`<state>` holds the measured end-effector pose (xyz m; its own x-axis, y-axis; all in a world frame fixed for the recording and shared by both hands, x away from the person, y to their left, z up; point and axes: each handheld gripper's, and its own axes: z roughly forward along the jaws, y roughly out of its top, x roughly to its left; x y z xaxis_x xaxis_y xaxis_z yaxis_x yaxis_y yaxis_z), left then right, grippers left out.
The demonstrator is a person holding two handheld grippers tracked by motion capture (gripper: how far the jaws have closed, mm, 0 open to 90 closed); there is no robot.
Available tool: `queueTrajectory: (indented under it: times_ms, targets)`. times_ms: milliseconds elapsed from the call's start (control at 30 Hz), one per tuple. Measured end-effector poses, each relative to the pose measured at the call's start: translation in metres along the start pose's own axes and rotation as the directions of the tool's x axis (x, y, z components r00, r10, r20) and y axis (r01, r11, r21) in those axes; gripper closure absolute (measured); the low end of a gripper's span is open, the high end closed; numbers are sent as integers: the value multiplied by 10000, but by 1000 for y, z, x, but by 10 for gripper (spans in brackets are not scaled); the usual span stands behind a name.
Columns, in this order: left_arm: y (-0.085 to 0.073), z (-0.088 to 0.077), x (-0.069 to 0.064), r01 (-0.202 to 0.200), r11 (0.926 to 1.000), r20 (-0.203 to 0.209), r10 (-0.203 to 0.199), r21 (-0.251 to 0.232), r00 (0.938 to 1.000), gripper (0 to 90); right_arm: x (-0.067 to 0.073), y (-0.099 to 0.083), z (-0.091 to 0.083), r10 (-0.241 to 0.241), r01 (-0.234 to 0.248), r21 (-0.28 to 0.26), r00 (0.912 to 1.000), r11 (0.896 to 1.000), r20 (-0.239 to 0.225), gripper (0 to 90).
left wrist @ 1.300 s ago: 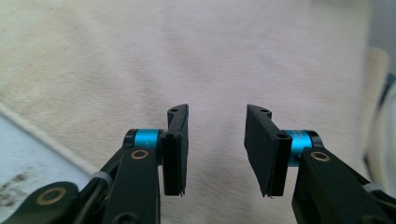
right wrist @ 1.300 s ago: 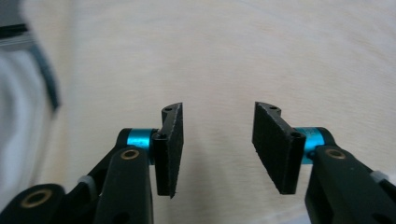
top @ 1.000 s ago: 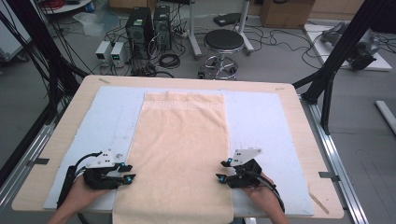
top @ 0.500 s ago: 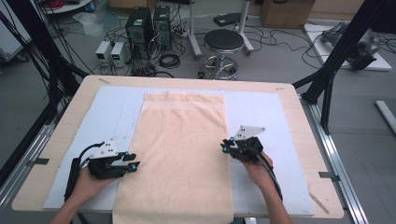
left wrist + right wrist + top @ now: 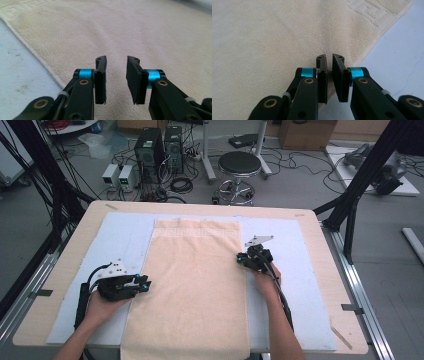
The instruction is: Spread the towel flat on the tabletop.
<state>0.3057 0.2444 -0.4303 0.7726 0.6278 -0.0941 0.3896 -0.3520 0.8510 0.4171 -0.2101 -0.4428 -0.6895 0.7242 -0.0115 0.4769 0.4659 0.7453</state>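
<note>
The right gripper [image 5: 329, 75], its jaws nearly together with a thin gap and nothing between them, has slid up the right edge of the cream terry towel [image 5: 192, 280] since a second ago, its jaws closing on the way. The left gripper [image 5: 116, 77] (jaws apart over bare cloth, also narrowing) edged in over the left hem. The towel lies flat, lengthwise down the pale blue mat [image 5: 300, 270] on the wooden table [image 5: 330, 250], key-patterned border at the far end.

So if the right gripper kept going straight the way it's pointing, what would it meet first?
Probably the towel: the right gripper points across its long edge, fingers nearly closed with nothing visibly between them. Depth is hard to judge.
</note>
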Motion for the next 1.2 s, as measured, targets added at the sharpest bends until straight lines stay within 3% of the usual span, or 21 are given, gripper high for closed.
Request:
queueTrajectory:
  times_ms: [167,300,400,467,567,700,967,1200]
  targets:
    - [0,-2,1,52,10000,-196,-54,-83,9998,614,-5,-2,-5,103,-104,41,9998,9999,151,773]
    - [1,-5,0,55,9998,-351,-63,-206,9994,553,-2,0,-16,387,-408,-423,9980,9983,-503,655]
    - [2,-8,-1,63,9996,-344,-72,-258,9994,512,5,1,-26,325,-395,-833,9959,9957,-844,580]
    - [2,-9,-2,33,9995,-365,-44,-313,9993,497,9,1,-32,347,-453,-901,9927,9949,-1158,482]
    - [3,-9,-1,-10,9994,-262,1,-344,9997,458,17,2,-40,354,-514,-962,9864,9940,-1608,420]
    - [5,-10,-3,-182,9994,-278,174,-292,9995,417,33,-1,-52,-247,15,-1441,9868,9896,-1598,365]
    - [7,-16,-13,-272,9983,-99,268,-508,9996,300,51,-16,-73,-698,318,-2078,9815,9777,-1783,295]
    - [12,-14,-21,-258,9969,52,262,-744,9996,251,68,-29,-86,-854,482,-2148,9822,9755,-1671,204]
